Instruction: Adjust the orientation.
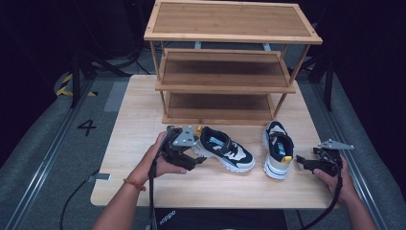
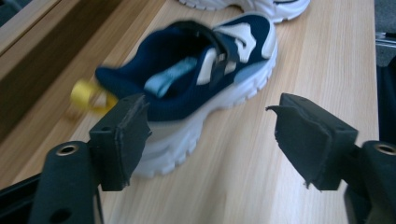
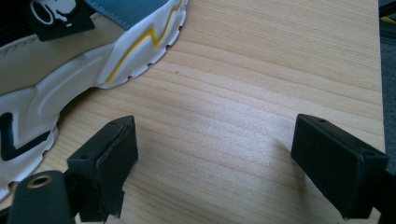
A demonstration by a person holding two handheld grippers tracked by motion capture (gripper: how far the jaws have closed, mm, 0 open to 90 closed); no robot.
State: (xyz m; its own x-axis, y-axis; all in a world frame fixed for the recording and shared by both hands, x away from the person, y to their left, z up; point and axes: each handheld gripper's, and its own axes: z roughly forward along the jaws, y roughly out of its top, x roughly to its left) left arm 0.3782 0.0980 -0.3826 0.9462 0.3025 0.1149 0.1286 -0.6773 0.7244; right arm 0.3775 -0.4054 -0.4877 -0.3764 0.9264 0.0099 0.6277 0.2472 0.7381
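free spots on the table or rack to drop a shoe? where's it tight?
All three rack shelves are bare. Table is free left of the rack and along the near edge. Tight: the mid strip, with left shoe, right shoe, left gripper and right gripper beside them.

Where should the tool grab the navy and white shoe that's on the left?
Probably at the heel collar of the left navy and white sneaker, coming from its heel end, where the left tool is. The open top leaves a thin padded rim there that one jaw could slip inside while the other stays outside. The yellow pull loop marks that end; the white sole looks too wide.
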